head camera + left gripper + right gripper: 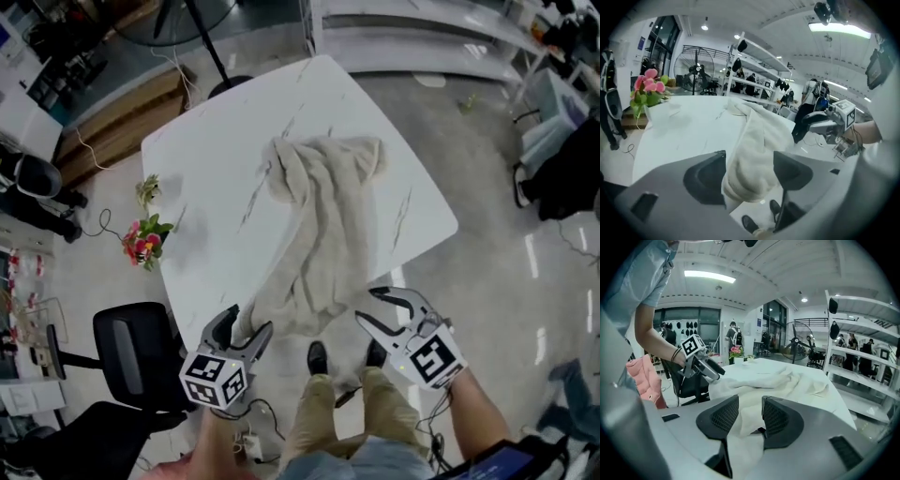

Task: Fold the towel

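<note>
Towel [323, 216] inside left gripper [248, 323], right gripper [367, 307]

In the head view, your left gripper [248, 322] covers the near corner of the towel [323, 216], and hanging cloth hides the edge of the table [216, 169] there. Cloth fills the gap of your right gripper [750, 405]; you cannot tell whether its pads press on it.
</note>
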### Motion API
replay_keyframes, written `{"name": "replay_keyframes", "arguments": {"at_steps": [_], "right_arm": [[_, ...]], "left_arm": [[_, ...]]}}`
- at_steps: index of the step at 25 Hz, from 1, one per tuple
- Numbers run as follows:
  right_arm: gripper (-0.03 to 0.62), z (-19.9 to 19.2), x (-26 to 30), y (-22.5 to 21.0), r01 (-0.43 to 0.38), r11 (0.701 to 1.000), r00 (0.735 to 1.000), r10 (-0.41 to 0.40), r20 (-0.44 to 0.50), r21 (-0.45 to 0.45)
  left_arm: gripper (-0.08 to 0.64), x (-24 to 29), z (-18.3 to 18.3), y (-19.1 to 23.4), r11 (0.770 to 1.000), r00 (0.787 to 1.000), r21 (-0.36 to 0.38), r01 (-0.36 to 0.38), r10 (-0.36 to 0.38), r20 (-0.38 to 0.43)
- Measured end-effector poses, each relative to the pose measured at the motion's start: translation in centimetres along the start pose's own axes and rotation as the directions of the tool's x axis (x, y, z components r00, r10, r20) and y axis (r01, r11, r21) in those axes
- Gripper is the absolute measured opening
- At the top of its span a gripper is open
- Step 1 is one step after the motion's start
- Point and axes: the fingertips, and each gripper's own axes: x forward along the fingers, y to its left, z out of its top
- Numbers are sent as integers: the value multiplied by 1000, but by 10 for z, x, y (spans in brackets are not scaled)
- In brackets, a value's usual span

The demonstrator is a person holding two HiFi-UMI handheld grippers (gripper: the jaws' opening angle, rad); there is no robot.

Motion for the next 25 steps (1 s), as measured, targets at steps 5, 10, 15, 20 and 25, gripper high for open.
{"name": "replay_keyframes", "arguments": {"at_steps": [5,10,15,20,25], "right_arm": [[167,-4,2,6,47,998,999,-47,-11,34],[167,-19,-2,15,76,993,997,-74,-29,95],[167,-33,-5,21,110,985,994,-104,-45,137],[167,-39,-3,27,126,980,991,-117,-61,157],[167,-48,2,35,140,970,989,-128,-73,197]], "left_arm": [[217,13,-19,7,1000,995,-3,1,-1,-100],[138,13,-18,11,999,992,40,12,-7,-129],[259,13,-13,-6,991,984,42,125,-119,-133],[251,18,-12,0,994,986,47,100,-93,-137],[216,16,-9,18,999,993,35,36,-32,-115]]}}
